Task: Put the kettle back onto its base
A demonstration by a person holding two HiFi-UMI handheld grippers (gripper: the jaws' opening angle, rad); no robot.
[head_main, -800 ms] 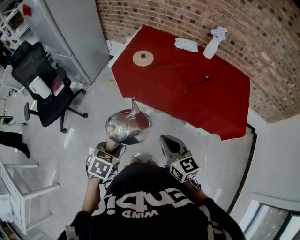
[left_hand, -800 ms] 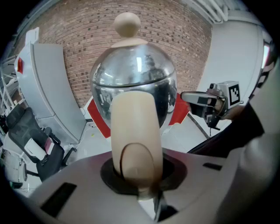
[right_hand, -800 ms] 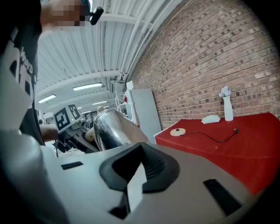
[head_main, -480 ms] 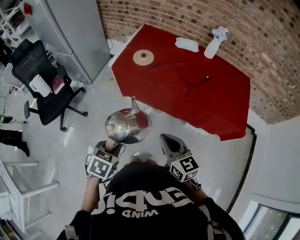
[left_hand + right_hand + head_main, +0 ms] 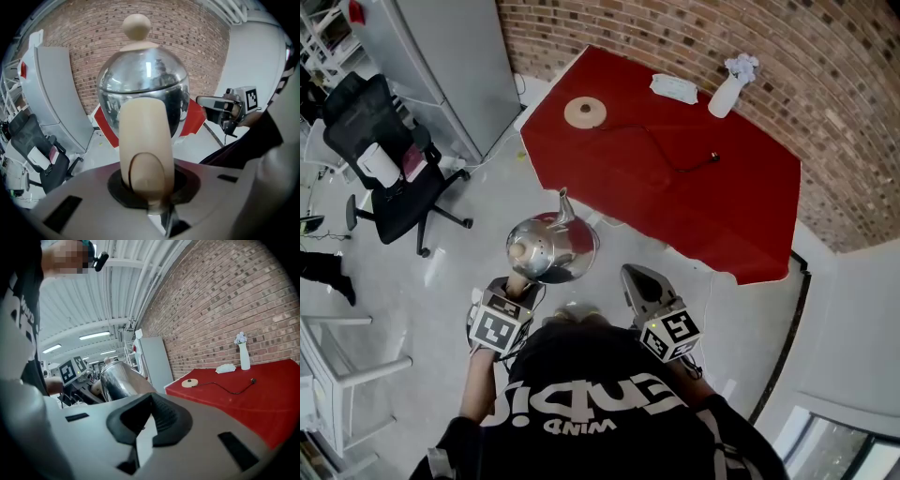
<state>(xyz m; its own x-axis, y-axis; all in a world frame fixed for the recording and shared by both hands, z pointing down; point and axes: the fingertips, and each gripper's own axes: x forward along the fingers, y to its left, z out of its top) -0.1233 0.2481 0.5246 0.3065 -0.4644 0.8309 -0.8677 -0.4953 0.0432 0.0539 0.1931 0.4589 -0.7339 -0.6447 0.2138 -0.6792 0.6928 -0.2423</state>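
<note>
A round shiny steel kettle (image 5: pixel 551 248) with a beige knob and a beige handle (image 5: pixel 143 140) hangs in the air over the pale floor, short of the red table (image 5: pixel 741 216). My left gripper (image 5: pixel 517 286) is shut on that handle, seen close up in the left gripper view (image 5: pixel 149 192). The kettle's round beige base (image 5: pixel 585 113) lies near the table's far left corner, and its black cord runs to a plug (image 5: pixel 713 157). My right gripper (image 5: pixel 639 281) floats to the right of the kettle, shut with nothing in it (image 5: pixel 149 420). The right gripper view also shows the kettle (image 5: pixel 122 380) and the base (image 5: pixel 190 383).
A white vase (image 5: pixel 727 89) and a folded white cloth (image 5: pixel 673 88) stand at the table's back edge by the brick wall. A grey cabinet (image 5: pixel 441 56) and a black office chair (image 5: pixel 384 159) are to the left. A metal rack (image 5: pixel 337 375) stands lower left.
The kettle, held by my left gripper, has edged slightly left and up in the head view. The right gripper keeps its place.
</note>
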